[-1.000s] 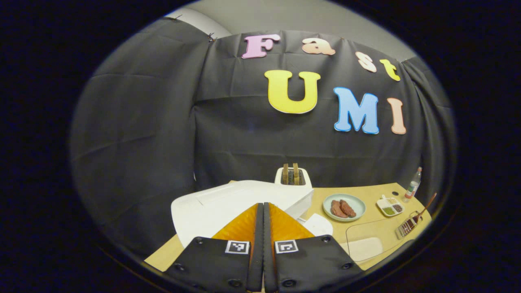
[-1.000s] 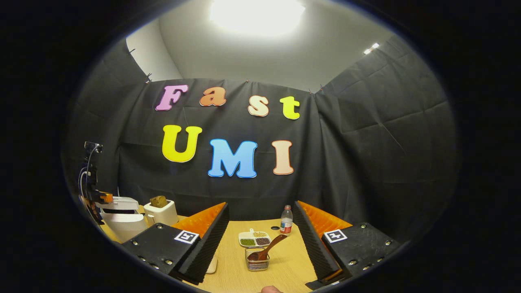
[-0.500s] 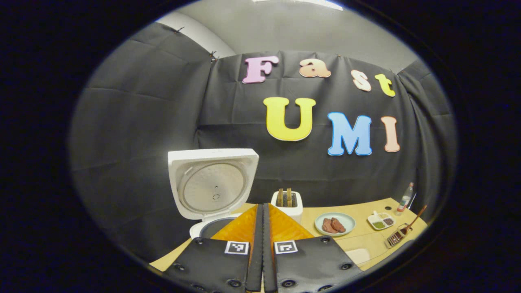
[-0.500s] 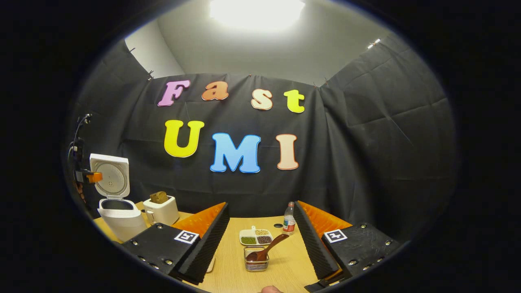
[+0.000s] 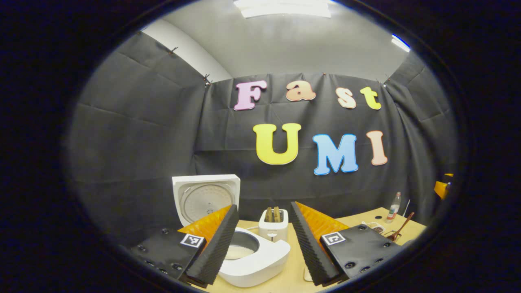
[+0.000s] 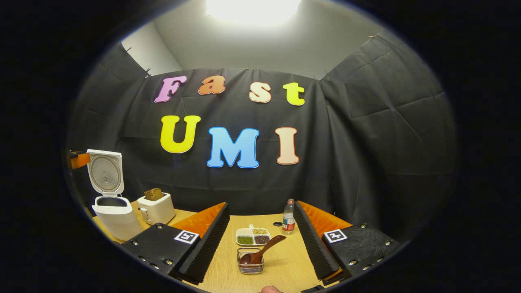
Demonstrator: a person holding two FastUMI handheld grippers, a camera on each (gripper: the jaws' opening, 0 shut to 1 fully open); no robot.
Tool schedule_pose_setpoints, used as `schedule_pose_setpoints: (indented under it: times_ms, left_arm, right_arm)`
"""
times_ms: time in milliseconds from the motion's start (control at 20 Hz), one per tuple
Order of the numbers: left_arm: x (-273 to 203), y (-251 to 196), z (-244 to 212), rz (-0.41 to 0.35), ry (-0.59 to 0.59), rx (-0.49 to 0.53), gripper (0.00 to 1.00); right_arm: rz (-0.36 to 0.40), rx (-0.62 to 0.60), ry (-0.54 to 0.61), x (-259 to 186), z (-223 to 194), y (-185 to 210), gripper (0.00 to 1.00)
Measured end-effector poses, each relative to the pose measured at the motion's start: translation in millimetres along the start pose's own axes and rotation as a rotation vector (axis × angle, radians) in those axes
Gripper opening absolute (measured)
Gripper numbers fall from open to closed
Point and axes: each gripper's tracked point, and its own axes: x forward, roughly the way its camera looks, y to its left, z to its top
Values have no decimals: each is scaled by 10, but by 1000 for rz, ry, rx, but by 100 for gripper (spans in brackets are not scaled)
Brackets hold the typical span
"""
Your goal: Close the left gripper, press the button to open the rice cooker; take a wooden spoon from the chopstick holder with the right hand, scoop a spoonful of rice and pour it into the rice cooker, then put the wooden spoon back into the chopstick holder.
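Now cooker (image 6: 110,203) lid up; right claw (image 6: 260,248) wide, empty: drop straight over spoon (image 6: 260,252) handle, seemingly leaning right.

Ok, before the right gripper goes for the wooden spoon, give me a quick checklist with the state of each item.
1. Rice cooker lid up: ok.
2. Right gripper open: ok.
3. Wooden spoon in the chopstick holder, handle leaning up to the right: ok.
4. Spoon in line between the right fingers: ok.
5. Left gripper open, holding nothing: ok.
6. Rice to scoop located: cannot tell.
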Motion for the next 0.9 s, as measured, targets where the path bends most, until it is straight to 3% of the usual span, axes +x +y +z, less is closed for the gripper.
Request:
schedule_pose_setpoints:
  times_ms: [100, 150, 300, 550, 900]
  left_arm:
    - [-101, -75, 90, 6, -20, -8, 99]
    - [-150, -103, 87, 6, -23, -13, 92]
    - [-261, -102, 108, 21, -16, -11, 95]
    - [-439, 21, 100, 77, 2, 2, 92]
    - [-640, 141, 158, 135, 11, 26, 92]
  right_arm:
    - [4, 4, 12, 112, -68, -32, 96]
    - [8, 9, 22, 168, -104, -42, 96]
    - [17, 24, 54, 359, -246, -91, 96]
    - [22, 32, 128, 689, -601, -182, 96]
    - [-3, 140, 290, 1001, -1313, -288, 96]
